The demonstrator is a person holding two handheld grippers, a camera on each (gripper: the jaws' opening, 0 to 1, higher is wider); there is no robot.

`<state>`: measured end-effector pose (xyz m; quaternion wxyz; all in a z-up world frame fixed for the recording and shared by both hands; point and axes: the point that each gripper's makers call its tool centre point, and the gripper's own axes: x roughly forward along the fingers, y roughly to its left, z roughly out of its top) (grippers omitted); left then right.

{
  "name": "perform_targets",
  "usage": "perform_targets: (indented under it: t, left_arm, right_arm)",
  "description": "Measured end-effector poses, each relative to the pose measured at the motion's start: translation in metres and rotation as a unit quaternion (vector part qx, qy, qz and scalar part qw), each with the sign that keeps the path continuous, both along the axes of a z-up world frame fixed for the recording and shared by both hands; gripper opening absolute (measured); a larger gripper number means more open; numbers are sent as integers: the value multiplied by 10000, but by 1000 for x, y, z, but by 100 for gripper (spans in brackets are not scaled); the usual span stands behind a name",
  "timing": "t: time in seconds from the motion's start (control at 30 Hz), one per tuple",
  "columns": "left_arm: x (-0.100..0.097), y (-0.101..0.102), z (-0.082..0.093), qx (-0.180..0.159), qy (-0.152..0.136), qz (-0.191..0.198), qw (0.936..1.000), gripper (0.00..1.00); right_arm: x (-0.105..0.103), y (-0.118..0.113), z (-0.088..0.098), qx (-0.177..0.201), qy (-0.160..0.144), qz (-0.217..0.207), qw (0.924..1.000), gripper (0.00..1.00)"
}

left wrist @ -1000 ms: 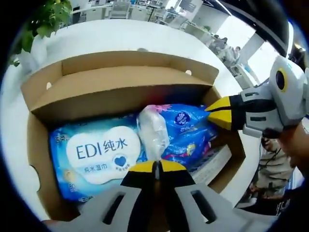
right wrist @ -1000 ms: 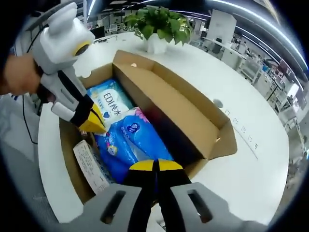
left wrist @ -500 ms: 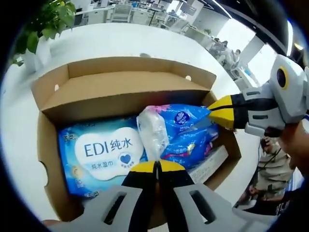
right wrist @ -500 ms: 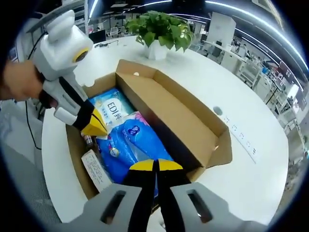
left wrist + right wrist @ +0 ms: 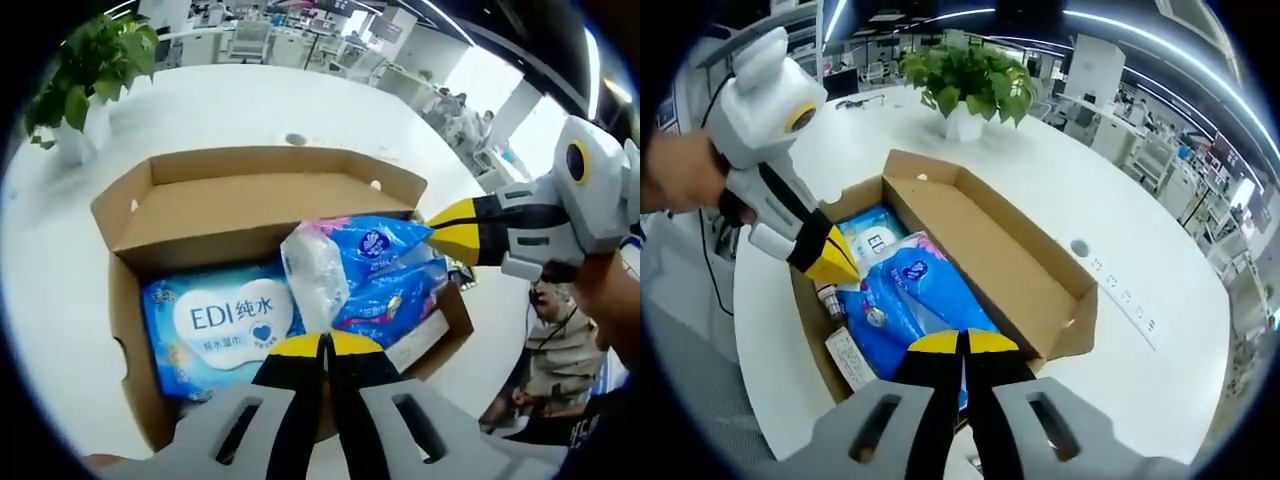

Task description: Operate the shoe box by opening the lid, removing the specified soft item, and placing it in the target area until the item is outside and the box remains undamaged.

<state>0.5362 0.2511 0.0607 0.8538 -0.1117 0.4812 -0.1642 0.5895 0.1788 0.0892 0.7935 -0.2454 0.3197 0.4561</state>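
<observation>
Both claws, left claw (image 5: 322, 345) and right claw (image 5: 962, 342), are clamped on the blue soft pack (image 5: 385, 275), raised partly above the open shoe box (image 5: 215, 200) mid-desk (image 5: 1140, 380). Uneven pulling could tear its wrapper.

left claw (image 5: 322, 345) clamped, right claw (image 5: 962, 342) clamped

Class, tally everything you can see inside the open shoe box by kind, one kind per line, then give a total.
Blue tissue pack, held by both grippers: 1
EDI wet wipes pack: 1
White printed box: 1
Small item by the box wall, too small to identify: 1
Total: 4
</observation>
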Motion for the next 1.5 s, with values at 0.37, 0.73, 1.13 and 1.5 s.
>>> perform_targets:
  t: [0.37, 0.73, 1.13, 1.5]
  left_arm:
    - [-1, -6, 36, -68, -199, -75, 9998, 0]
    - [-7, -38, 67, -158, -349, -393, 9985, 0]
    - [-2, -108, 71, -184, -373, -854, 9955, 0]
    - [12, -180, 53, -224, -254, -1290, 9911, 0]
  right_arm:
    - [-1, -5, 41, 59, -254, -60, 9996, 0]
    - [-3, -33, 74, 83, -458, -372, 9982, 0]
    - [6, -104, 81, 65, -551, -775, 9954, 0]
    - [14, -179, 64, 10, -458, -1183, 9919, 0]
